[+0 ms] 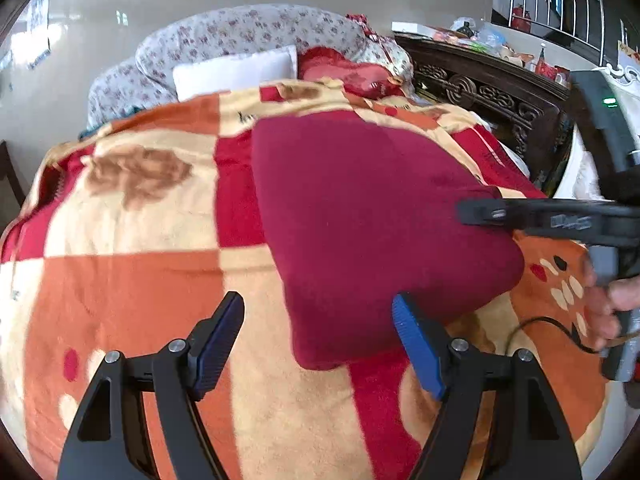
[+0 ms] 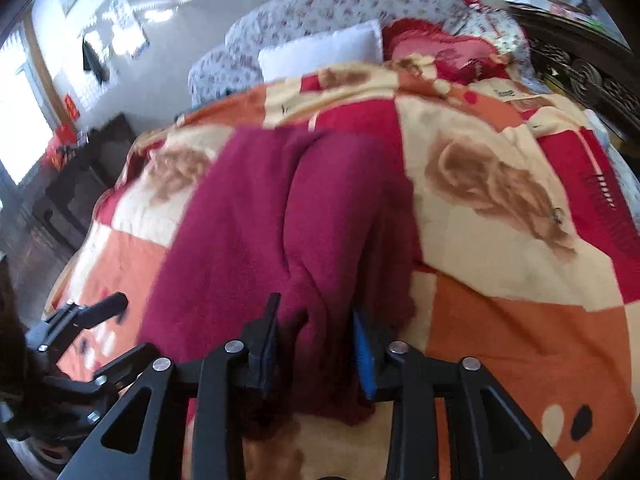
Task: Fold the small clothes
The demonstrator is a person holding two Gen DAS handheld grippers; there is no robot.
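Nearest the left wrist camera, the left gripper (image 1: 318,326) is hanging with its fingers spread wide apart, gripping nothing; its right blue pad (image 1: 416,344) is sitting just beside the near corner of the dark red cloth (image 1: 372,216), and whether the two touch cannot be told. In the right wrist view, the right gripper (image 2: 314,340) is pinching a bunched fold of the same cloth (image 2: 280,220) between its two fingers — the fabric is filling the narrow gap between them and rising in ridges just ahead. The cloth is lying on a checked blanket (image 1: 132,280) of orange, cream and red squares with brown animal shapes, which is covering the bed. From the left camera the right gripper (image 1: 480,212) is showing side-on, reaching in from the right edge to the cloth's right corner, with a hand (image 1: 608,300) behind it on the grip and a thin dark cable (image 1: 540,322) trailing over the blanket. Further back, a white pillow (image 1: 236,72) is leaning against a flowered quilt (image 1: 240,36), with a red cushion (image 1: 340,68) just beside it — and a dark carved wooden headboard (image 1: 480,88) is running along the right.
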